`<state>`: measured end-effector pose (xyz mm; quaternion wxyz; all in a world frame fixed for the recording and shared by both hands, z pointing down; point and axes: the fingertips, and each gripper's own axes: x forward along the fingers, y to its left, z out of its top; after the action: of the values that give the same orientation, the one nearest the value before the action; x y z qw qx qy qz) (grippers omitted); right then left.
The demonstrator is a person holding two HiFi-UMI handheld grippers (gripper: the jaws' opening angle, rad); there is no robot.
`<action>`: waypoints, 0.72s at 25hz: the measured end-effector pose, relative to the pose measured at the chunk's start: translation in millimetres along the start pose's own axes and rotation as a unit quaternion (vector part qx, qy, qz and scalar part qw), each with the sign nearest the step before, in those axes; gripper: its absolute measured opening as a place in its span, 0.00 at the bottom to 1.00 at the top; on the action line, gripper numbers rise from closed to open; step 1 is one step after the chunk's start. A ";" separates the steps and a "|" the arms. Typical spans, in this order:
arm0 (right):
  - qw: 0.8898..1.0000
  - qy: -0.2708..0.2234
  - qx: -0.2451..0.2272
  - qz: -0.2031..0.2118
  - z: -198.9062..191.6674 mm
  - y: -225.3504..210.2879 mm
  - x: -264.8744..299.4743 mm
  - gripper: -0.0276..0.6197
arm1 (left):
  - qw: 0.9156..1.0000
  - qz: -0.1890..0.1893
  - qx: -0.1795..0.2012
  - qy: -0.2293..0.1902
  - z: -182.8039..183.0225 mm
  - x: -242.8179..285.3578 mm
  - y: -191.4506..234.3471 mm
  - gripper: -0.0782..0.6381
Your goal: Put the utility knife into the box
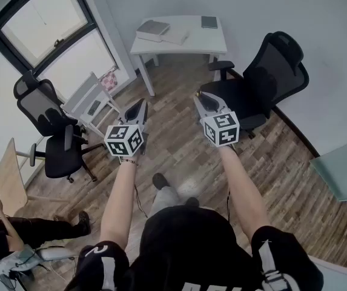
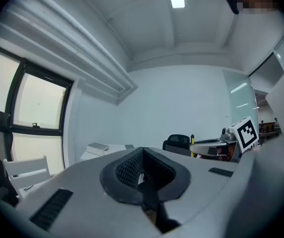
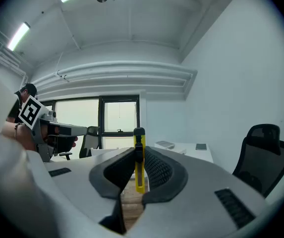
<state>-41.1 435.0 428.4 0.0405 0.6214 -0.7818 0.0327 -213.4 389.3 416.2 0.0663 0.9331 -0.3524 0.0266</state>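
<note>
My right gripper (image 3: 140, 157) is shut on a yellow utility knife (image 3: 140, 175). The knife stands upright between the pads, with its black slider end poking above them. My left gripper (image 2: 142, 170) has its jaws together and holds nothing. In the head view both grippers are held at chest height over the wood floor, the left gripper (image 1: 138, 109) beside the right gripper (image 1: 206, 104). A flat grey box (image 1: 153, 28) lies on the white table (image 1: 197, 41) ahead, well beyond both grippers. The knife does not show in the head view.
A black office chair (image 1: 264, 83) stands right of the table. To the left are another black chair (image 1: 52, 132) and a white chair (image 1: 91, 105) by the window. A person sits at bottom left (image 1: 16, 235). A glass panel (image 1: 343, 168) juts in at the right.
</note>
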 end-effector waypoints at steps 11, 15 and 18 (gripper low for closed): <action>1.000 0.009 0.002 -0.002 -1.5 -6.5 28.7 0.15 | 1.000 0.000 -0.009 0.001 -1.2 17.0 23.1 0.15; 1.000 0.017 0.002 -0.001 -3.0 -5.4 49.0 0.15 | 1.000 0.002 -0.016 0.003 -4.0 25.3 43.5 0.15; 1.000 0.020 -0.001 0.000 -4.2 -7.6 68.5 0.15 | 1.000 0.002 -0.020 0.003 -4.3 36.3 60.5 0.15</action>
<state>-49.0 367.4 439.7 0.0570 0.6208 -0.7806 0.0447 -226.2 321.2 430.3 0.0859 0.9309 -0.3543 0.0225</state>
